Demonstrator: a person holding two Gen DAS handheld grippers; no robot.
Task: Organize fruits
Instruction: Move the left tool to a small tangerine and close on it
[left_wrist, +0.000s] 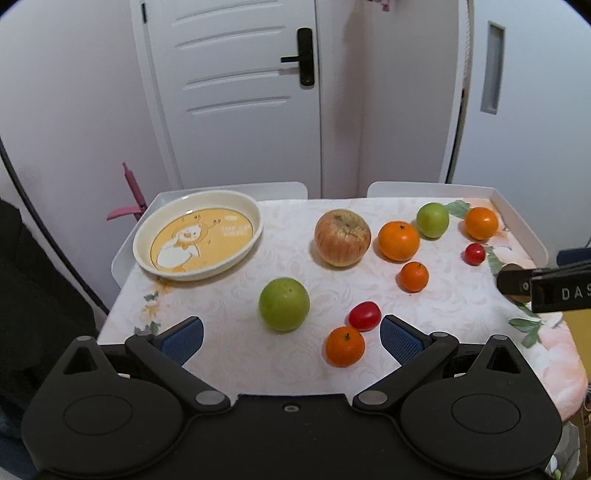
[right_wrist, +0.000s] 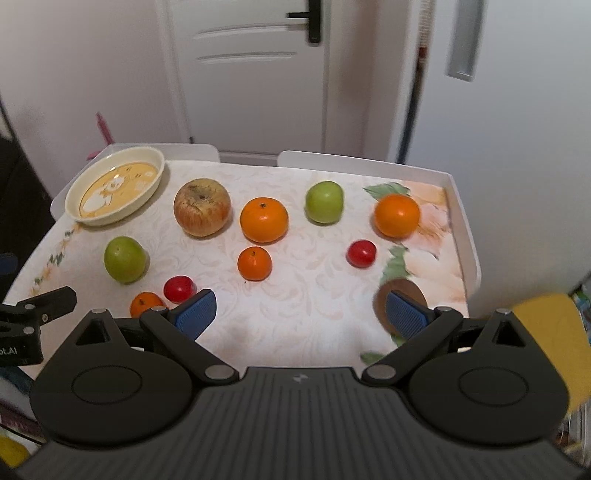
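The yellow dish (left_wrist: 199, 236) with a cartoon bear on it sits at the far left corner of the table (left_wrist: 229, 354), and nothing is in it. All the fruit lies loose on the flowery tablecloth (right_wrist: 314, 295). A big reddish apple (left_wrist: 342, 237) sits near the middle, just right of the dish. Right of the apple are a large orange (left_wrist: 398, 240), a green apple (left_wrist: 433, 220) and another orange (left_wrist: 481, 223) close to the far right edge. A small orange (left_wrist: 414, 276) and a little red tomato (left_wrist: 474, 253) lie in front of them. Closer in, a second green apple (left_wrist: 284, 304) sits alone, with a red tomato (left_wrist: 365, 315) touching a small orange (left_wrist: 345, 346) beside it. The left gripper (left_wrist: 291, 332) hangs above the near edge with its blue pads spread wide, holding nothing. The right gripper (right_wrist: 301, 314) is spread wide too and holds nothing. A brown round thing (right_wrist: 400, 295) peeks out behind its right pad. Behind the table stands a white door (left_wrist: 236, 92) with a black handle (left_wrist: 301, 57).
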